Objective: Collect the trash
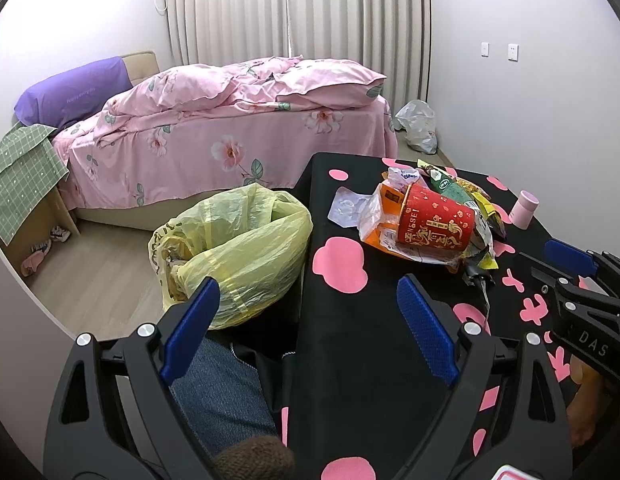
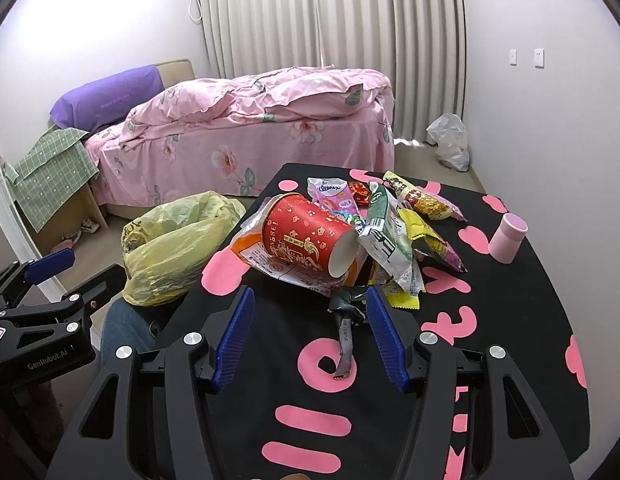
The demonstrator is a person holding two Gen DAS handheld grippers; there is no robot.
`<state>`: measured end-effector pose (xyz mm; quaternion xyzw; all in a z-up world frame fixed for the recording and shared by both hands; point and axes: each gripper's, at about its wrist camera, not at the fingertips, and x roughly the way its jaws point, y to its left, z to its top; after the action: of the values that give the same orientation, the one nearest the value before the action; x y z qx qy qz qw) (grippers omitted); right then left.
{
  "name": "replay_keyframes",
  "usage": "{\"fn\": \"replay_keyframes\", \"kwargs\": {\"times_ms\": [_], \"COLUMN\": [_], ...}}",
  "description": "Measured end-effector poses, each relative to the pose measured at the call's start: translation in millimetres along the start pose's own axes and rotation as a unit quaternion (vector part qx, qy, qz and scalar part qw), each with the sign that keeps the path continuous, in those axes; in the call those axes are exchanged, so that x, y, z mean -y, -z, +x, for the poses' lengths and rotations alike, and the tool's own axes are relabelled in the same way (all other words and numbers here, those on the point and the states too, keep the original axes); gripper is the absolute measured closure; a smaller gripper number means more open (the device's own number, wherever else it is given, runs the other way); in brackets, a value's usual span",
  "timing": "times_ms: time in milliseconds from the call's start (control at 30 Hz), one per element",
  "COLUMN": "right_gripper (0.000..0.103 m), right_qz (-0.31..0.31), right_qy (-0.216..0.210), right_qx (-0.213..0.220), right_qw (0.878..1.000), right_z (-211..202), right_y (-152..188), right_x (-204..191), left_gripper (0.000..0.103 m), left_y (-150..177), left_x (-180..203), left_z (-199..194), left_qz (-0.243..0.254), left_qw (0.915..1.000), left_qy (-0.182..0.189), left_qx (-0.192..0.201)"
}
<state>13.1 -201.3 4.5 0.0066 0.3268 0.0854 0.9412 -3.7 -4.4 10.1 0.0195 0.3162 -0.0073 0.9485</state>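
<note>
A heap of trash lies on the black table (image 2: 529, 320) with pink shapes: a red paper cup (image 2: 306, 240) on its side, an orange wrapper (image 2: 250, 254) under it, and several snack wrappers (image 2: 393, 236). A grey crumpled strip (image 2: 345, 316) lies in front of the heap. My right gripper (image 2: 310, 332) stands open just short of the heap, the strip between its blue pads. My left gripper (image 1: 310, 320) is open at the table's left edge, above a yellow trash bag (image 1: 234, 252) on the floor. In the left wrist view the red cup (image 1: 433, 220) is ahead to the right.
A pink cup (image 2: 507, 236) stands upright at the table's right side. Behind is a bed with pink floral bedding (image 1: 230, 128), a white plastic bag (image 1: 417, 124) by the curtain, and a green-clothed side table (image 1: 22, 168). A person's jeans-clad leg (image 1: 222, 392) is below the left gripper.
</note>
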Motion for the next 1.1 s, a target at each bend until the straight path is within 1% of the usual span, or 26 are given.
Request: {"fn": "replay_keyframes", "kwargs": {"times_ms": [1100], "right_gripper": [0.048], "right_qz": [-0.001], "right_qy": [-0.003], "right_qx": [-0.001], "right_qw": [1.0], "right_z": [2.6], "right_y": [0.9], "right_x": [-2.4], "left_gripper": [0.017], "left_y": [1.2], "left_x": [-0.3], "left_z": [-0.3], "left_qz": [0.0], "left_qw": [1.0], "left_qy": [0.001], "left_qx": [0.002]}}
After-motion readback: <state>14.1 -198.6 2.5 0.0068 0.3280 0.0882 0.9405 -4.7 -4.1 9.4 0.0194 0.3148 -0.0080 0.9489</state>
